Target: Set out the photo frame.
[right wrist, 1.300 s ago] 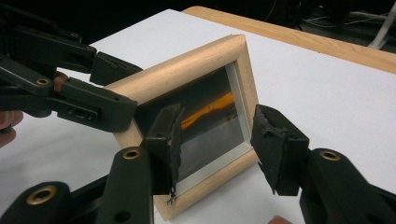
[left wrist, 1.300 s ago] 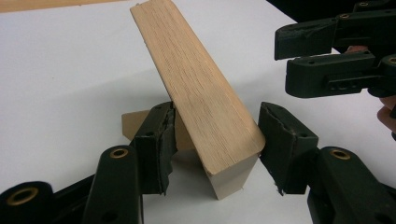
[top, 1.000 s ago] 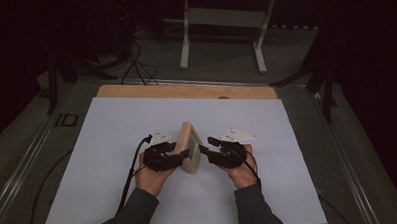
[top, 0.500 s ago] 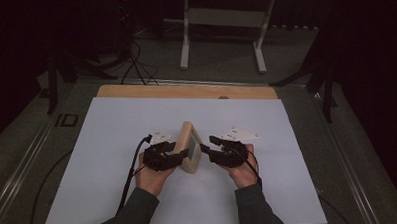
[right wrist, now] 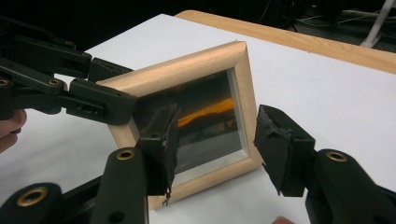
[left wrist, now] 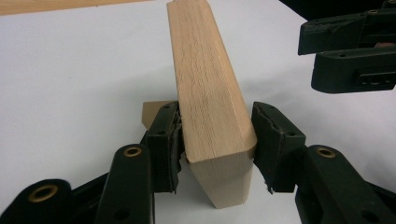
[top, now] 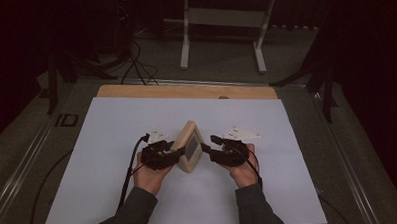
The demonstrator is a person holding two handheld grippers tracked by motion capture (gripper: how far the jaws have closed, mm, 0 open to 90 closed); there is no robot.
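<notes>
Left gripper view shows the left gripper with jaws just closing, pads touching the wooden picture frame standing upright on the white table, likely to steady it; the right gripper waits wide open, holding nothing

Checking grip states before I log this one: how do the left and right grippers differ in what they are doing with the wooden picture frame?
The left gripper straddles the edge of the wooden picture frame, pads against both faces; its jaws have just been closing. The right gripper faces the frame's glass front, jaws open, gripping nothing. Both sit low beside the upright frame on the white table.
</notes>
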